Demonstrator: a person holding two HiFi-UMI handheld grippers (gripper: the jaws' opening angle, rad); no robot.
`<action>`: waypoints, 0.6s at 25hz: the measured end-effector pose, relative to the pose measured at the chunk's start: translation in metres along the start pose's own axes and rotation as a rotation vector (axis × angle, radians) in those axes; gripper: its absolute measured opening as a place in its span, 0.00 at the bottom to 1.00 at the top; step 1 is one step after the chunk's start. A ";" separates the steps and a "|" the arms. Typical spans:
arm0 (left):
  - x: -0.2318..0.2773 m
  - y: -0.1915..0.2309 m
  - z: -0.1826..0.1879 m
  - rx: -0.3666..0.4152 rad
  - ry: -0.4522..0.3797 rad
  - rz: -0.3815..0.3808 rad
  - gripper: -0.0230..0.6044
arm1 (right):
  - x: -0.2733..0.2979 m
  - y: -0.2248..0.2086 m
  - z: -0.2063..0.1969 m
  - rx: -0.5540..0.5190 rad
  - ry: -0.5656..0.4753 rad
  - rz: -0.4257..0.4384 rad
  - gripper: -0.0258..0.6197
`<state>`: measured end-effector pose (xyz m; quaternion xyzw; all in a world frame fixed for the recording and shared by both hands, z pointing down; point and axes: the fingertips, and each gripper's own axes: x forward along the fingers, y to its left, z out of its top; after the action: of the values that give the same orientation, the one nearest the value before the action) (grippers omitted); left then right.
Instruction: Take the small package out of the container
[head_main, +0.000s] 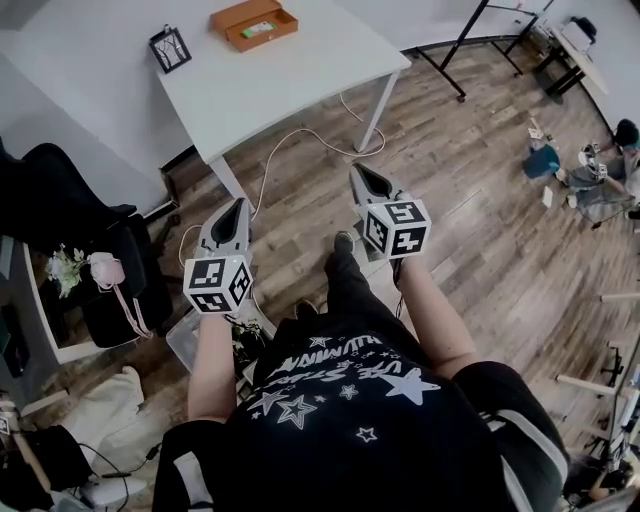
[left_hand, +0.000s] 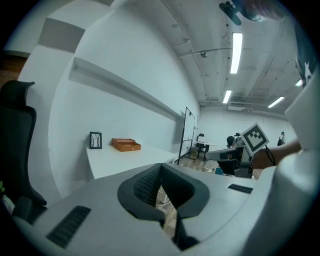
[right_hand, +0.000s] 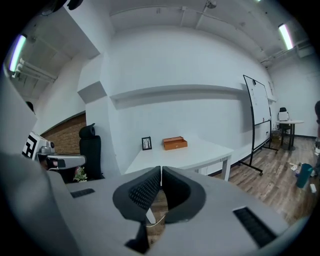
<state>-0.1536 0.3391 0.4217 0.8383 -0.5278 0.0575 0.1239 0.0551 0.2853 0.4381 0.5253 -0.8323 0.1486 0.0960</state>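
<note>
Head view | left tongs (head_main: 240, 205) closed | right tongs (head_main: 356, 171) closed | box (head_main: 254, 23) on table (head_main: 300, 75)

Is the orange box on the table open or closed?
Open. The head view looks into the orange box on the white table, and a small greenish package lies inside.

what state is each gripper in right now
Left gripper: closed, holding nothing.
Right gripper: closed, holding nothing.
</note>
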 end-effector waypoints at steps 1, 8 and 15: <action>0.004 0.000 0.003 0.014 0.000 -0.002 0.07 | 0.001 -0.002 0.001 0.012 -0.005 0.001 0.11; 0.040 0.015 0.013 0.023 -0.005 0.017 0.07 | 0.022 -0.025 0.009 0.001 -0.012 0.012 0.12; 0.095 0.032 0.015 0.006 0.016 0.033 0.07 | 0.077 -0.060 0.024 -0.034 0.010 0.042 0.12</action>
<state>-0.1413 0.2391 0.4332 0.8293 -0.5405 0.0678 0.1244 0.0765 0.1875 0.4484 0.5053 -0.8451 0.1390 0.1059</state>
